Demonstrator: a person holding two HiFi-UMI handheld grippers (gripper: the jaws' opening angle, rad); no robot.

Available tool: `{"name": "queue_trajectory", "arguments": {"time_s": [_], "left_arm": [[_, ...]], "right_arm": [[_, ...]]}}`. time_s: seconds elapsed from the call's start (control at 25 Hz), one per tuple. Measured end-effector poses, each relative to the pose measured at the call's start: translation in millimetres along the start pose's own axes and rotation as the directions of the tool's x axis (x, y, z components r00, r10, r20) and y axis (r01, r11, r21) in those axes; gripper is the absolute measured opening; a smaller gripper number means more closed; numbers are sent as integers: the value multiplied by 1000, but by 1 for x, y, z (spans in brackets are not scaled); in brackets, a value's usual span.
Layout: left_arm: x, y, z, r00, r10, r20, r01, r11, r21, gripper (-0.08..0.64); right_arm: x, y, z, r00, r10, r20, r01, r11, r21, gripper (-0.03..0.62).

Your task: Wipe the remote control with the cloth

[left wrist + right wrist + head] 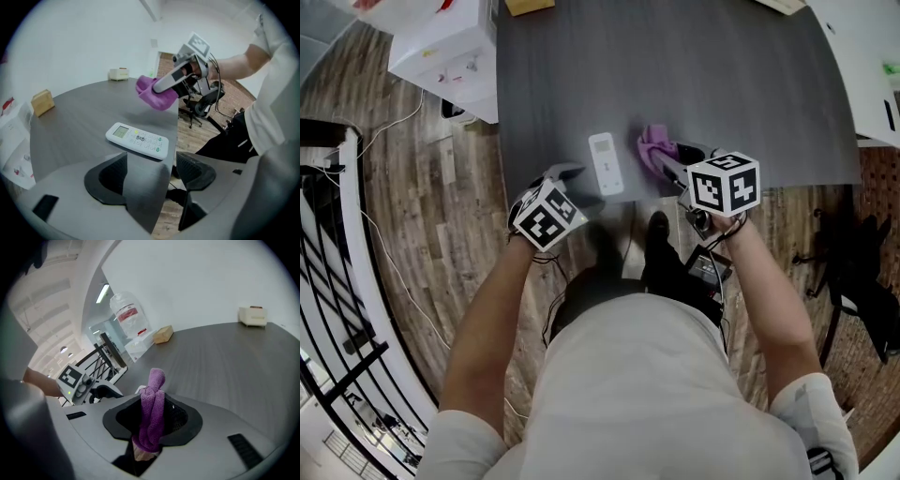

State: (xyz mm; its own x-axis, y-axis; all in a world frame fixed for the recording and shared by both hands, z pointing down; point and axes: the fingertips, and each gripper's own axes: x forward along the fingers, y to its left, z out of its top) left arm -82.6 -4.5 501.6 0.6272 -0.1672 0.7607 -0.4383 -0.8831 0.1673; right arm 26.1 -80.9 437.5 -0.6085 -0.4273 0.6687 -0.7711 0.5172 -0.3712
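Here, at the left, the left gripper [565, 174] hangs at the near edge of the grey table [741, 84]. Its jaws stand wide apart with nothing gripped, and only the table's edge shows in the gap. It points toward the remote control [606, 163], probably so that it can steady it while the other side wipes. The remote lies flat, buttons up, close to the table's near edge, just right of that gripper and touched by neither tool. Further right, the right gripper [667, 161] has its jaws clamped on the purple cloth [653, 144]. It pinches the cloth through the middle, so a bunched end sticks out past the tips as a wiping pad. The cloth sits just beside the remote's right side, apparently lifted off the table, though contact is hard to judge. No wiping stroke looks begun. In the right gripper view the cloth and jaws cover nearly all of the remote, and the head view shows the left jaws too foreshortened to read their gap.
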Motion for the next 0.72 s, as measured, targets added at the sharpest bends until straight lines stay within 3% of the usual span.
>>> {"name": "queue_trajectory", "arguments": {"time_s": [0.12,0.2,0.24,0.32,0.44,0.52,0.56,0.64,0.72], "left_arm": [[-24,5,9,990,10,142,10,990,-137,316],[-45,4,22,957,21,289,61,961,-270,316],[-56,0,29,929,29,368,102,938,-331,316],[-78,-9,40,858,51,512,198,885,-421,314],[-111,-30,53,741,90,666,335,810,-481,289],[-134,-46,59,660,120,741,407,772,-488,137],[-145,-54,62,617,137,775,439,757,-483,77],[-165,-70,67,535,167,828,489,738,-465,33],[-177,-90,71,484,192,854,505,736,-451,31]], "right_arm": [[-35,-21,3,995,-87,52,89,995,-34,101],[-62,-36,6,984,-152,92,157,987,-45,101],[-78,-42,7,977,-183,114,189,981,-47,101],[-109,-48,9,959,-233,163,243,969,-47,101],[-153,-46,12,930,-275,242,293,955,-38,101],[-179,-36,10,915,-280,291,299,954,-20,101],[-190,-30,7,909,-274,313,291,957,-7,101],[-205,-15,1,905,-246,347,253,967,25,101],[-216,0,-7,906,-201,373,192,980,60,101]]}}
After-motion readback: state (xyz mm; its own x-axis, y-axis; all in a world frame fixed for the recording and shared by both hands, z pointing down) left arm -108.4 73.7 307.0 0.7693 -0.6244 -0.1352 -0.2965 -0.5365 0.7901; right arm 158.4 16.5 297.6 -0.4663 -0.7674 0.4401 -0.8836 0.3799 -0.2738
